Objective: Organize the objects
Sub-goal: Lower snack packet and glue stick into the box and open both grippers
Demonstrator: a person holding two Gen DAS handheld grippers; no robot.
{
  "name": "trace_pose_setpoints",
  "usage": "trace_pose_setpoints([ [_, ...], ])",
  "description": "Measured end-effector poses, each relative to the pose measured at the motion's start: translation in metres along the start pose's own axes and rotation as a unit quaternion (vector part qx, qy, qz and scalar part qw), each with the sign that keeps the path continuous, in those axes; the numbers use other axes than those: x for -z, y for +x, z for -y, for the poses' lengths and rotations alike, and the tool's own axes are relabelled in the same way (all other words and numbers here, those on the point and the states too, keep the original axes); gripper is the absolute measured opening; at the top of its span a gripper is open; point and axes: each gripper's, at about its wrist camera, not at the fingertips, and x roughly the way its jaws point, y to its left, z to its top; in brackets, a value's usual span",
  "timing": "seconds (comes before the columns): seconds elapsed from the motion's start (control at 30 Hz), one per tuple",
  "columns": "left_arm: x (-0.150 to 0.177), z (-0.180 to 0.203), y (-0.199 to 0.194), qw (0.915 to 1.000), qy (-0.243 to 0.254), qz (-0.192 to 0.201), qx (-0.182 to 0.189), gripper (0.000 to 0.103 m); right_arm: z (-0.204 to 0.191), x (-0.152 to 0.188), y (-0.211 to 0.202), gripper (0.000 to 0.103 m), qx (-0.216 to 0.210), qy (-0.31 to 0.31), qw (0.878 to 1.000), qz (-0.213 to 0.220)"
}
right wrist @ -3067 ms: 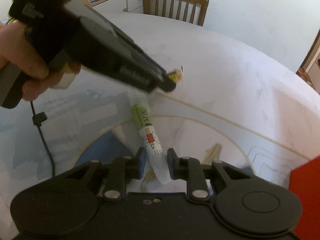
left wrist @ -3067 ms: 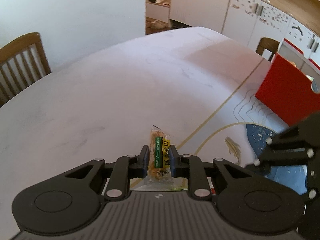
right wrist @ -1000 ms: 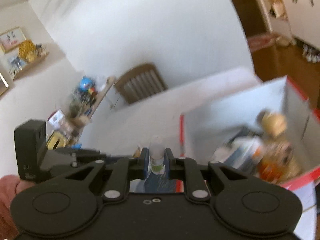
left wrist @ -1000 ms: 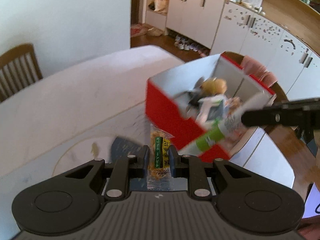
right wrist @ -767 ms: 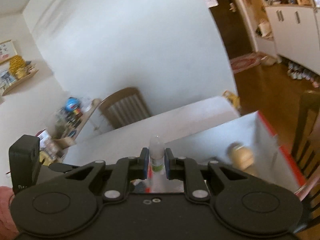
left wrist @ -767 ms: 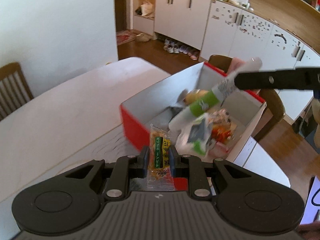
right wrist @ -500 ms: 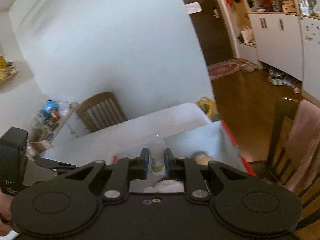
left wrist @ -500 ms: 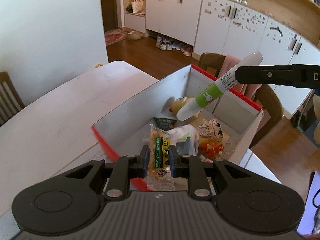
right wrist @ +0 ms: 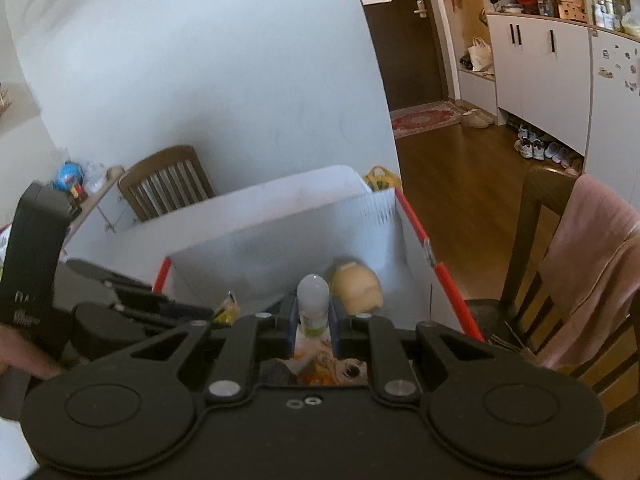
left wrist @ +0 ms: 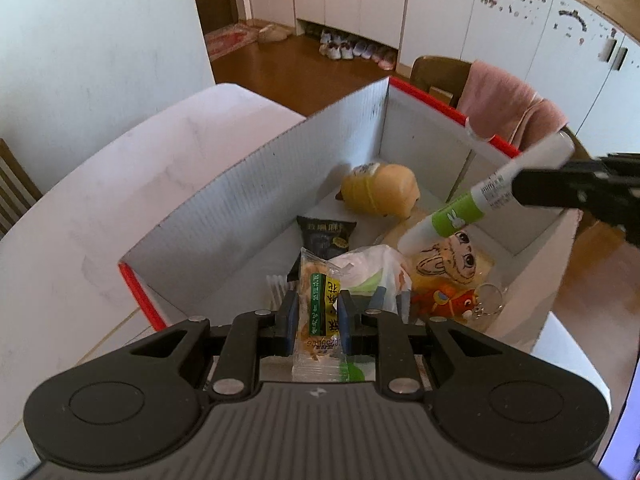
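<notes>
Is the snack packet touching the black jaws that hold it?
Touching. In the left wrist view the left gripper has both jaws pressed flat against the sides of the snack packet, with no gap.

place: home, dining area by entry hall
signs: white oval dining table [left wrist: 120, 184]; brown wooden slat-back chair [right wrist: 168, 180]; row of shoes under white cupboards [left wrist: 356, 48]; dark front door [right wrist: 400, 40]
</notes>
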Motion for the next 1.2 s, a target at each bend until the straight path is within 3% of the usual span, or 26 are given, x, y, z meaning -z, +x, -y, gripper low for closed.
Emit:
trace_pose_setpoints([
  [0.6, 0.005, 0.000, 0.034, 0.9986, -0.023, -0.048, -0.005, 0.019, -0.023, 0.023, 0.035, 0.016, 0.022, -0.107, 0.989, -0.102],
  [0.97, 0.014, -0.004, 0.030, 0.9982, -0.042, -0.042, 0.002, 0.020, -0.021, 0.016, 0.027, 0.021, 0.007, -0.100, 0.989, -0.112],
  [1.2, 0.021, -0.005, 0.015, 0.9982, -0.055, -0.021, 0.015, 0.026, -0.021, 0.015, 0.018, 0.024, -0.004, -0.091, 0.991, -0.097],
])
